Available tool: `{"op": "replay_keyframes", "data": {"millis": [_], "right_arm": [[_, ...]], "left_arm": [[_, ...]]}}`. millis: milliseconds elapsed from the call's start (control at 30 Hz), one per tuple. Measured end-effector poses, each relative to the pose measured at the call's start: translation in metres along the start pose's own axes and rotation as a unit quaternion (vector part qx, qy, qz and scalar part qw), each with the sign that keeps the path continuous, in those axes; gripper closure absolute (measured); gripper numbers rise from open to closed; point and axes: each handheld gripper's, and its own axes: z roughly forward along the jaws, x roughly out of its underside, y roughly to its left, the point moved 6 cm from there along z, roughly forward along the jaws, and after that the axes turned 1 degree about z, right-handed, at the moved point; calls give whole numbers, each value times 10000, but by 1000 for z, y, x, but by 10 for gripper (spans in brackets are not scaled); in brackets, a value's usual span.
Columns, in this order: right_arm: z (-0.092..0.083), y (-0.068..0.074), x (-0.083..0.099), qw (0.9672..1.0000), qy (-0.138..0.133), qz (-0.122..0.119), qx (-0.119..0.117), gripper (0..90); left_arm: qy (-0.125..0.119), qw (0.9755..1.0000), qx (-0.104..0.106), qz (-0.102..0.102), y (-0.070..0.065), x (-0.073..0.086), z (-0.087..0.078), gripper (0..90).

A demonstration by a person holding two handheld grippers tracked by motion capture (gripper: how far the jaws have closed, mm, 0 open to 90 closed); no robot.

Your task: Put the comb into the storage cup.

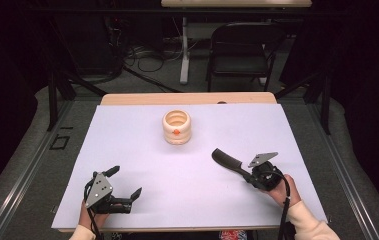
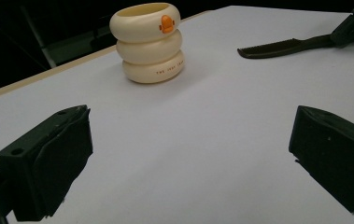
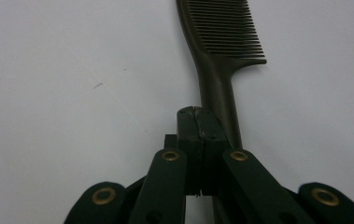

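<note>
Nearest to me, my left gripper (image 1: 122, 186) rests low over the white table (image 1: 127, 135) at its near left corner, jaws spread wide with nothing between them.

A little farther on the near right, my right gripper (image 1: 249, 176) is clenched on the handle of a dark comb (image 1: 229, 163). In the right gripper view the two pads meet tight, with the comb (image 3: 221, 56) handle running up along their right side.

The comb's long axis points away from this gripper, up and to the left, teeth end leading toward the table's middle.

Farther still, at the centre, stands a cream cup (image 1: 176, 127) made of three stacked rings, open on top. It lies beyond the comb's tip, well apart from it. I judge the right hand nearer to the cup than the left, and already aimed roughly its way.
</note>
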Motion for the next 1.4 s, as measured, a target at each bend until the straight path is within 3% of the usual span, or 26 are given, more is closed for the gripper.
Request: {"op": "replay_keyframes", "data": {"millis": [367,633,933,1000,1067,1133,1167,1233,1400], "right_arm": [[-1,-8,2,9999,20,-3,146,900],[-4,-3,1,9998,92,-147,107,871],[-14,-1,-3,9997,37,-229,52,687],[-15,0,-4,9998,38,-199,59,581],[-17,0,-5,9998,43,-193,78,536],[-19,2,-7,9997,21,-230,75,406],[-19,2,-7,9997,21,-230,75,406],[-20,3,-8,9996,70,-255,75,308],[-17,2,-7,9992,209,-336,52,185]], "left_arm": [[35,10000,-5,-10,1,1,1,0],[-13,10000,0,-12,0,0,0,0],[-3,10000,-24,19,-1,-1,0,0],[4,10000,-28,30,-1,-1,-1,0],[-1,10000,-43,19,0,-1,-1,0],[3,10000,-41,0,0,0,-1,0],[5,10000,-35,5,0,0,-1,0],[-11,10000,-32,-7,0,-1,-1,0],[41,10000,-53,-11,1,0,0,0]]}}
